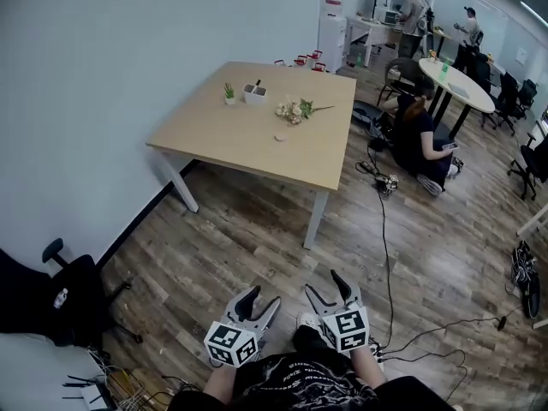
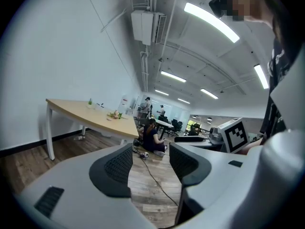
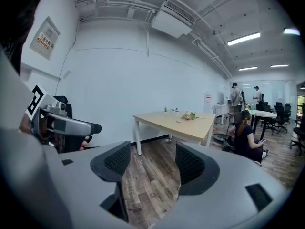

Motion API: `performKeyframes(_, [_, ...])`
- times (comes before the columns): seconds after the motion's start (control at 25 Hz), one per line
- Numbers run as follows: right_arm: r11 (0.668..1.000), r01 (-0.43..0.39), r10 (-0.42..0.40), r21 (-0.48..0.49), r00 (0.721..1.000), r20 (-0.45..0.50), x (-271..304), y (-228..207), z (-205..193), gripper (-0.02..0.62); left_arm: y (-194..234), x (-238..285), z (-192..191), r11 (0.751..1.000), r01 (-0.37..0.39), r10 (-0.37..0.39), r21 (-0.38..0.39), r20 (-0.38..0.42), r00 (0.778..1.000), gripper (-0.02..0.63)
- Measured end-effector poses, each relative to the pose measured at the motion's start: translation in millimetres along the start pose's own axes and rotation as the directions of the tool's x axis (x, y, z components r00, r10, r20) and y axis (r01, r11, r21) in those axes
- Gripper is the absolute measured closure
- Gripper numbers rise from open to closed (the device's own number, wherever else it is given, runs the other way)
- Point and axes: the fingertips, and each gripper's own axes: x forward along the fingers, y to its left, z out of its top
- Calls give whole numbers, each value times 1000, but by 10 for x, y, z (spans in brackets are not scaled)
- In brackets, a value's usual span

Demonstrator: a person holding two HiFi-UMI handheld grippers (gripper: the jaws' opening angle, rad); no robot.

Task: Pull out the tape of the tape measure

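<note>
An office room with a brown wood-plank floor (image 1: 257, 238) and a plain white wall (image 1: 103, 58) spreads ahead of both tools. The left tool (image 1: 261, 298) and the right tool (image 1: 325, 285) hang low and close together above the floor, near the person's body. Both point toward a light wooden rectangular worktop on white legs (image 1: 321, 161) that stands well ahead of them.

In the left gripper view the left tool (image 2: 150, 156) has its black ribbed pads moderately apart, with only floor showing between them. The right tool (image 3: 152, 159) is likewise parted and holds nothing.

On the far part of the worktop stand a small green potted plant (image 1: 229, 92) and a white square holder (image 1: 255, 93), with a bunch of pale flowers (image 1: 295, 110) beside them. A small pale object (image 1: 280, 137) lies nearer the tools. It is too small to tell whether it is the tape measure.

A black office chair (image 1: 60, 298) stands left of the left tool.
</note>
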Motion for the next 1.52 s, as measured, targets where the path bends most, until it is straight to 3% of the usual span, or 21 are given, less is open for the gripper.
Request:
performKeyframes(0.56, [994, -100, 100, -44, 995, -1, 959, -1076, 346, 290, 412, 1318, 380, 994, -98, 98, -47, -1, 995, 373])
performKeyframes(0.8, [991, -125, 124, -44, 992, -12, 1194, -1423, 402, 290, 476, 1755, 504, 991, -136, 136, -16, 6, 991, 373])
performKeyframes(1.2, [990, -140, 139, -15, 989, -50, 1567, -1556, 418, 290, 756, 2055, 542, 988, -149, 148, -31, -37, 988, 373])
performKeyframes(1.52, [994, -111, 111, -20, 993, -33, 2230, -1664, 734, 290, 1378, 2484, 855, 992, -127, 127, -5, -35, 991, 373])
